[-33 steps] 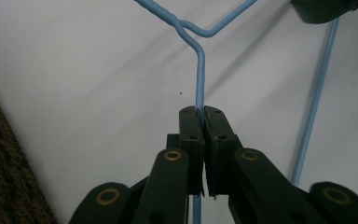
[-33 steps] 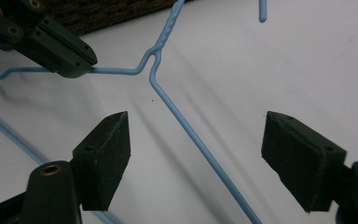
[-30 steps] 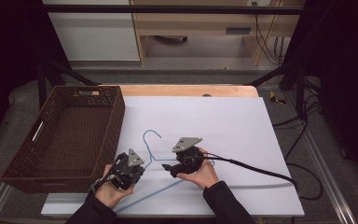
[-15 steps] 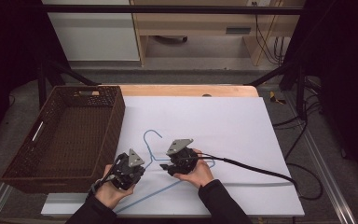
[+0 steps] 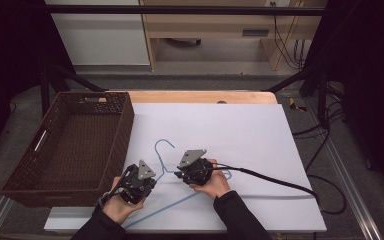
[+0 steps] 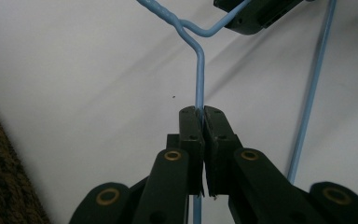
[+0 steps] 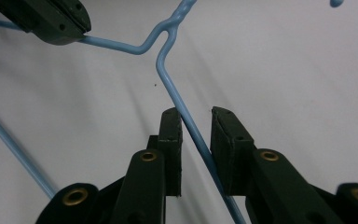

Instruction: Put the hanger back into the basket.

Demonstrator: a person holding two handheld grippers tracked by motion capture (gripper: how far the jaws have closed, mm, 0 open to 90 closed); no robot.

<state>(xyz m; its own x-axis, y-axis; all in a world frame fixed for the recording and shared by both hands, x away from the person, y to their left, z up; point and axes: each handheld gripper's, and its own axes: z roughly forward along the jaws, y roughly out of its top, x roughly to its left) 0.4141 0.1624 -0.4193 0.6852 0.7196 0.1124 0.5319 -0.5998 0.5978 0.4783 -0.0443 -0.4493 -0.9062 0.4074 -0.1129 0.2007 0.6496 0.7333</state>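
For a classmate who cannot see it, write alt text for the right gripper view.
A blue wire hanger runs between the two black fingers of the right claw, which have just been closing and still show a gap on one side. Farther off, the left claw grips the hanger's other shoulder above a white table.

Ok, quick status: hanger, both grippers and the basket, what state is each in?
Blue wire hanger: lying on the white sheet, beside the basket.
Left gripper: shut on the hanger's wire.
Right gripper: jaws just closing around the wire, a gap still showing.
Wicker basket: upright, nothing seen inside.
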